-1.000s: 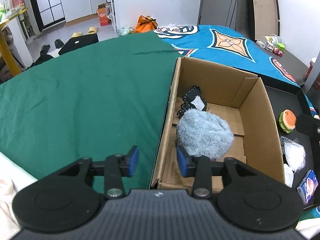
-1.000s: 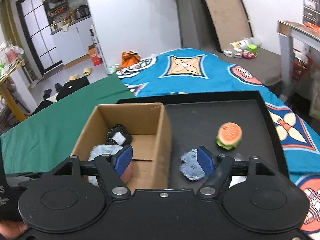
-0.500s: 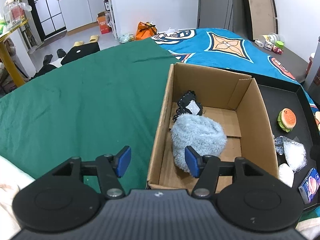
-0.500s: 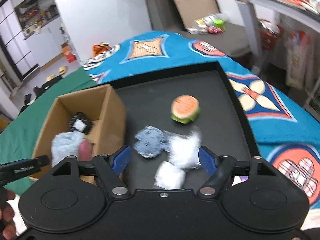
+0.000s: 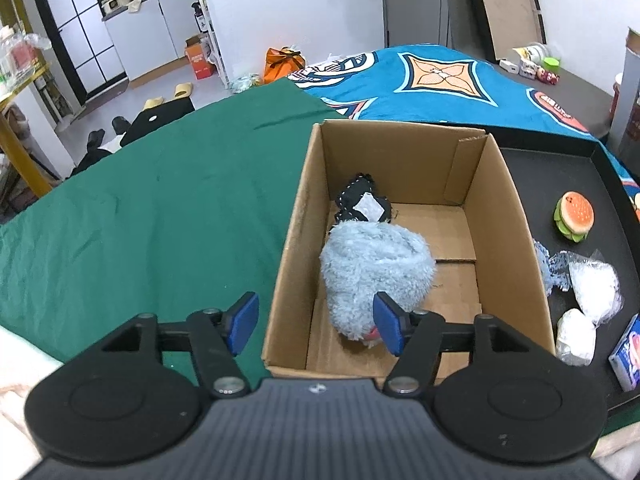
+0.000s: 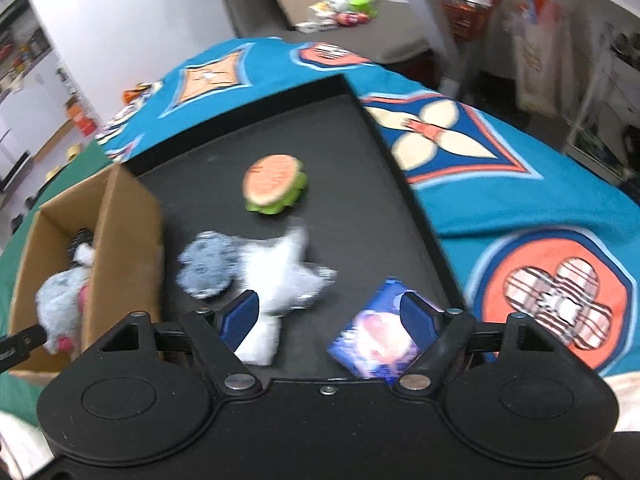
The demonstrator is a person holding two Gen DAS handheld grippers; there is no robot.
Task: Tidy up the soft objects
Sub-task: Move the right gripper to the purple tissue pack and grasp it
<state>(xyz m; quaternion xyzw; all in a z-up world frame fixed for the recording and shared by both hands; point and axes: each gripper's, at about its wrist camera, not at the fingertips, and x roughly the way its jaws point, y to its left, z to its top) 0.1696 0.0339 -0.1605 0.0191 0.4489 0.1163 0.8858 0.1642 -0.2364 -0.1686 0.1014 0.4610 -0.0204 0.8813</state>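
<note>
A cardboard box holds a fluffy blue plush and a black fabric piece. My left gripper is open and empty, straddling the box's near left wall. In the right wrist view the box is at left of a black tray. On the tray lie a burger toy, a blue-grey fabric piece, a white bagged soft item and a blue packet. My right gripper is open and empty above the tray's near edge.
Green cloth covers the table left of the box. A blue patterned cloth lies behind and right of the tray. A further white lump sits on the tray near the packet. Room clutter lies beyond.
My left gripper opened wider and pulled back from the blue plush, which stays in the box. My right gripper swung right from over the box to above the tray.
</note>
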